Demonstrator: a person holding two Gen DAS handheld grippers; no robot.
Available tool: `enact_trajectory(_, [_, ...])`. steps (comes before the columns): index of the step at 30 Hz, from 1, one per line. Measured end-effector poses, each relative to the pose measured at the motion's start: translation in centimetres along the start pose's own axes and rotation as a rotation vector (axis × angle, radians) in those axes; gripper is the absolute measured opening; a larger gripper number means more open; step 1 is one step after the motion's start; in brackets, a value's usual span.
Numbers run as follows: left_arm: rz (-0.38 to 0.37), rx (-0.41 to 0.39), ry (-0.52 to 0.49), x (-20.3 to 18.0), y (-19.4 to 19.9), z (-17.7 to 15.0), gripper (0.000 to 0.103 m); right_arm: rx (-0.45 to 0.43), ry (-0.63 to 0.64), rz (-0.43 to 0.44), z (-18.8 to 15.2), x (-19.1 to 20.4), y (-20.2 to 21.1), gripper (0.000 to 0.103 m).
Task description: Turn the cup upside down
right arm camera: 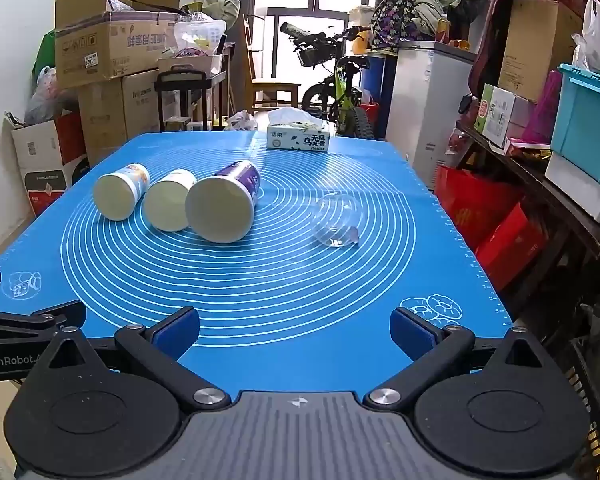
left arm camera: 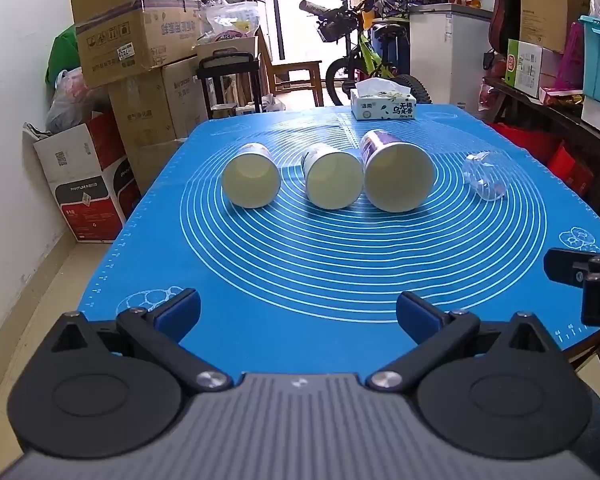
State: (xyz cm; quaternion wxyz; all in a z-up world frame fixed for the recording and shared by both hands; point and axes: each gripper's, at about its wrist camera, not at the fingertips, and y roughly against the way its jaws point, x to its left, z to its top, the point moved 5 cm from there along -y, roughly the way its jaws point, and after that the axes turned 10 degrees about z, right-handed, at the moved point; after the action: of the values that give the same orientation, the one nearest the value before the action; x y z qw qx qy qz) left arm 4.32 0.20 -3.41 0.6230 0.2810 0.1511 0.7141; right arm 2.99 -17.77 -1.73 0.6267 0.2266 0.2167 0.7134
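Note:
Three paper cups lie on their sides on the blue mat (left arm camera: 300, 272), mouths toward me: a left cup (left arm camera: 251, 181) (right arm camera: 120, 192), a middle cup (left arm camera: 332, 176) (right arm camera: 169, 205), and a larger purple cup (left arm camera: 396, 176) (right arm camera: 222, 208). A clear plastic cup (left arm camera: 485, 176) (right arm camera: 337, 220) lies on its side to their right. My left gripper (left arm camera: 298, 314) is open and empty at the near edge. My right gripper (right arm camera: 294, 328) is open and empty at the near edge, well short of the cups. Its side also shows in the left wrist view (left arm camera: 588, 280).
A tissue box (left arm camera: 383, 105) (right arm camera: 298, 137) stands at the mat's far edge. Cardboard boxes (left arm camera: 136, 52) are stacked left of the table. A shelf with boxes and a teal bin (right arm camera: 588, 120) runs along the right. A bicycle (left arm camera: 364, 56) stands behind.

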Motion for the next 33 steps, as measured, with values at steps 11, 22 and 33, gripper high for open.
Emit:
enact_trajectory(11, [0.001,-0.012,-0.005,-0.21,0.22,0.07,0.103,0.004,-0.001,0.005,-0.02,0.06,0.08,0.103])
enact_trajectory(22, [0.003,-0.016,0.001,0.0,0.31,0.04,0.103,0.004,0.0,0.004,0.0,0.08,0.1,0.103])
enact_trajectory(33, [0.006,-0.016,-0.001,0.03,0.34,0.06,0.102,0.007,0.001,0.002,-0.03,0.06,0.08,0.103])
